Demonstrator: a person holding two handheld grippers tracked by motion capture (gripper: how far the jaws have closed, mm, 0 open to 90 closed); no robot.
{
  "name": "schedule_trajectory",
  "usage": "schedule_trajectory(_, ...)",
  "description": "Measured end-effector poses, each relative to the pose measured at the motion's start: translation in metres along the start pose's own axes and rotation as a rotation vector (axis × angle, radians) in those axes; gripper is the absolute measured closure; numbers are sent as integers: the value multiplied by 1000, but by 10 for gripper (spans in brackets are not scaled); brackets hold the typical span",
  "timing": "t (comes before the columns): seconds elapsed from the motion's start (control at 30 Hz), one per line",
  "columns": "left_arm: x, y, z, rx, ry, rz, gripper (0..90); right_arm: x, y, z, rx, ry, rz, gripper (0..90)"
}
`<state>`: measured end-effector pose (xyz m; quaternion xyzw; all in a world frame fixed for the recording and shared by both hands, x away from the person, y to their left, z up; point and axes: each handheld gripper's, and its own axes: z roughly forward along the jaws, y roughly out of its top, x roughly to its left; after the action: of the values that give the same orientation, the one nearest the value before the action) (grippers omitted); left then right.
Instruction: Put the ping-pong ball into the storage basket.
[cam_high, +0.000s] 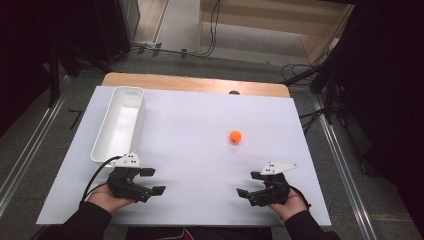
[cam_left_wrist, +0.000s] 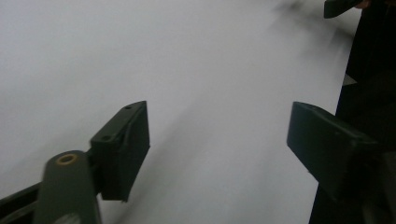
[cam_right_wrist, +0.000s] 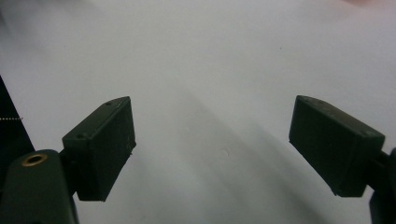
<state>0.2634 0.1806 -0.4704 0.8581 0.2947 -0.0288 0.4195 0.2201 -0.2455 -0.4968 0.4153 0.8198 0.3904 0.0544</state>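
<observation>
Right gripper jaws apart, empty, resting at bench near edge. Orange ball sits well beyond it, slightly left, untouched. Left gripper also apart, empty, just before white bin.

Bright table, dark room around it.
Both gripper views look soft, perhaps motion-blurred; faint shadows streak the table, no glare.
</observation>
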Motion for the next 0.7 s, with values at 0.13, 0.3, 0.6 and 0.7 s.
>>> schedule_trajectory(0.13,-6,4,5,4,2,31,200,0,0,0,0,-1,1,132)
schedule_trajectory(0.3,-9,9,11,42,24,6,118,0,0,0,-2,1,0,131)
schedule_trajectory(0.6,-13,14,20,19,-1,32,0,1,0,0,-6,6,0,132)
schedule_trajectory(0.7,-14,17,20,13,-8,45,0,1,0,-1,-6,1,-2,131)
